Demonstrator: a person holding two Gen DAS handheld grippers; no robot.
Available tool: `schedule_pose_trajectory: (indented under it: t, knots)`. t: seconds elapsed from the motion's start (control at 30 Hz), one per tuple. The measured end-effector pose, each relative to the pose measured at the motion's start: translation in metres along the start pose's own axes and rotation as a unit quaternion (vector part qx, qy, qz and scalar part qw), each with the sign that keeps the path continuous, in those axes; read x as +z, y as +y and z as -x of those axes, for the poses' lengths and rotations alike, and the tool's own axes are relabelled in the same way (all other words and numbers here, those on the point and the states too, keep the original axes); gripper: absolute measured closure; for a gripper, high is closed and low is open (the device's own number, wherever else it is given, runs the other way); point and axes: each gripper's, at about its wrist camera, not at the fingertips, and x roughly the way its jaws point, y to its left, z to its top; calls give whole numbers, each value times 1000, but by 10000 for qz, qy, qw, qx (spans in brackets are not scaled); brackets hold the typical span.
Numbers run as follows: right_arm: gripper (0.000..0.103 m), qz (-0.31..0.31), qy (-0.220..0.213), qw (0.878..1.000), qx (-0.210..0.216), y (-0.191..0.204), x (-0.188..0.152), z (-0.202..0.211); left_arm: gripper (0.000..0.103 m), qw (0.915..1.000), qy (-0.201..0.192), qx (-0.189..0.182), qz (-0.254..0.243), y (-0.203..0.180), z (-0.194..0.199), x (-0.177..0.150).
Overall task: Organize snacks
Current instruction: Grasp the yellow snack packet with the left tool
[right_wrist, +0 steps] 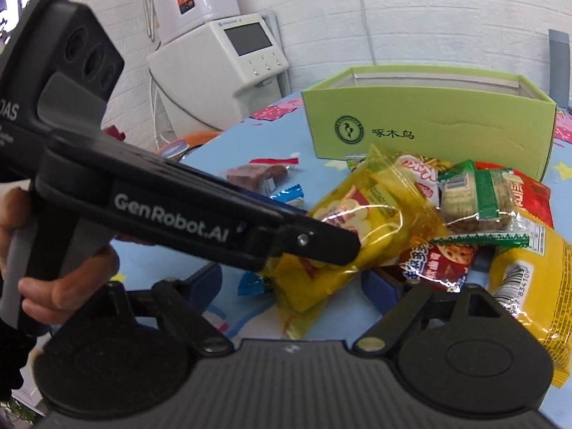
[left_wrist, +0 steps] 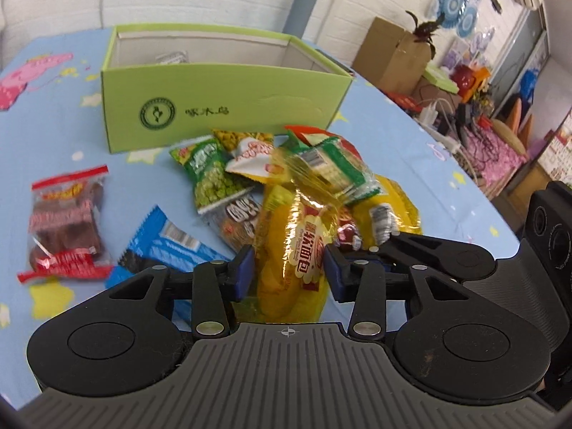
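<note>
Left claw (left_wrist: 289, 271) spread around the bread pack (left_wrist: 286, 250), pads not pressing. Pack's long axis runs toward the box (left_wrist: 228, 103). Right claw (right_wrist: 296, 286) gapes beside it.

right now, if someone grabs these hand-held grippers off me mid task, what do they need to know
Left hand-held gripper: jaws around the yellow bread packet, pads at its sides; firm grip unclear.
Right hand-held gripper: open, gripping nothing, low at the pile's near edge.
Green box: behind the pile, one silvery packet visible inside.
Left to do: most snacks are outside the box, on the tablecloth: the pile, plus a red-wrapped snack and a blue packet lying apart.
</note>
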Motion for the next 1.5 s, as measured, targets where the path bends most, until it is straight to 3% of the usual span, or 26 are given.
schedule_pose_trajectory:
  t: [0.3,0.37,0.47,0.53,0.63,0.8,0.9,1.17,1.3,1.4,1.47,1.5]
  knots:
    - [11,484,197,9980,-354,12,-20,45,79,9963,127,-555,641,-31,1,-40]
    - [11,414,270,9978,-452,9,-27,45,79,9966,93,-386,721,-34,-3,-42]
    - [11,259,113,9974,-669,3,-33,53,63,9978,-159,117,634,-38,7,-43]
    - [11,193,-25,9968,-771,1,-39,62,52,9972,-321,212,643,-37,16,-45]
    - [11,16,-169,9967,-793,-1,-45,65,46,9964,-351,277,720,-39,14,-43]
    - [17,-6,-162,9963,-840,-1,-50,59,46,9970,-180,332,674,-46,1,-43]
    - [10,-178,-164,9962,-832,-6,-51,58,45,9970,-140,270,705,-47,-6,-44]
    - [10,-431,-122,9964,-720,-18,-54,56,49,9964,-147,150,821,-43,-10,-43]
    - [11,-120,-281,9961,-825,-7,-50,67,48,9963,-244,96,824,-43,-6,-40]
    - [19,35,-153,9966,-804,-5,-47,57,48,9961,-180,106,855,-41,-11,-41]
    - [37,2,-37,9969,-781,-7,-48,49,48,9955,-145,28,931,-38,-16,-43]
    - [38,-35,-2,9971,-756,-9,-49,46,49,9947,-138,-36,1016,-36,-18,-45]
